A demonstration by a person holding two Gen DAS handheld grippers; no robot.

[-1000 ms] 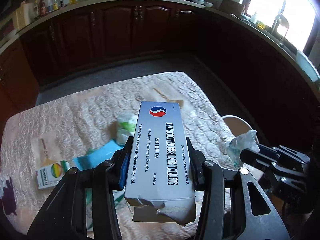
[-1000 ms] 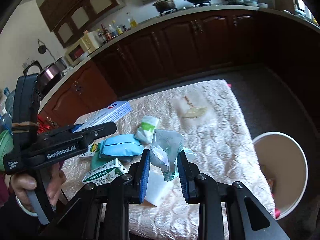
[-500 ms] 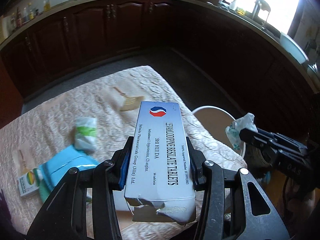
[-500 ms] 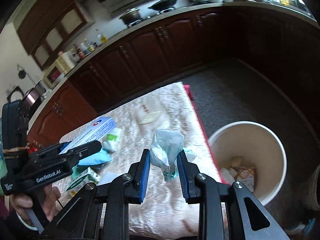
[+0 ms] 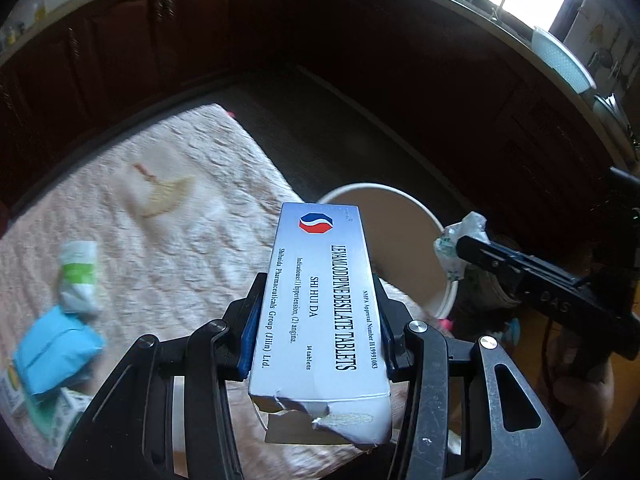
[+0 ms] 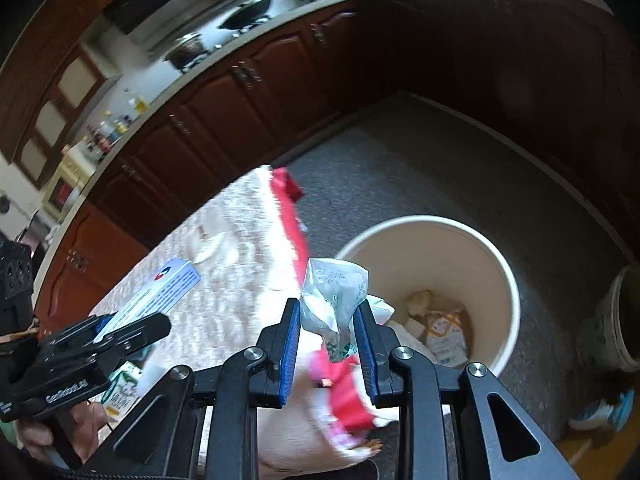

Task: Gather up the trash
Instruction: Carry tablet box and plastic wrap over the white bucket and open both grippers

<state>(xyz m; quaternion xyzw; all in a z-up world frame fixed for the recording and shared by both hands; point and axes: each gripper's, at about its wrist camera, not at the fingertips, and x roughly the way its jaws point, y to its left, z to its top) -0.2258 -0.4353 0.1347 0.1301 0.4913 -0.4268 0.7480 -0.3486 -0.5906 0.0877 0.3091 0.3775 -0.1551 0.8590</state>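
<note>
My left gripper (image 5: 314,300) is shut on a white-and-blue tablet box (image 5: 320,304), held above the table's right edge; it also shows in the right wrist view (image 6: 160,292). My right gripper (image 6: 326,316) is shut on a crumpled white-and-green wrapper (image 6: 332,300), held near the rim of a cream trash bin (image 6: 492,252) on the floor. The bin (image 5: 404,236) holds some trash (image 6: 440,328). The wrapper also shows in the left wrist view (image 5: 456,244).
On the quilted table (image 5: 160,208) lie a white-green packet (image 5: 78,276), a blue packet (image 5: 52,350) and small cartons (image 6: 120,388). A red cloth edge (image 6: 292,216) hangs at the table's side. Dark cabinets (image 6: 280,80) ring the room. A pot (image 6: 620,320) stands by the bin.
Both grippers have swung right with their loads, from over the table toward the bin. The bin now fills more of both views.
</note>
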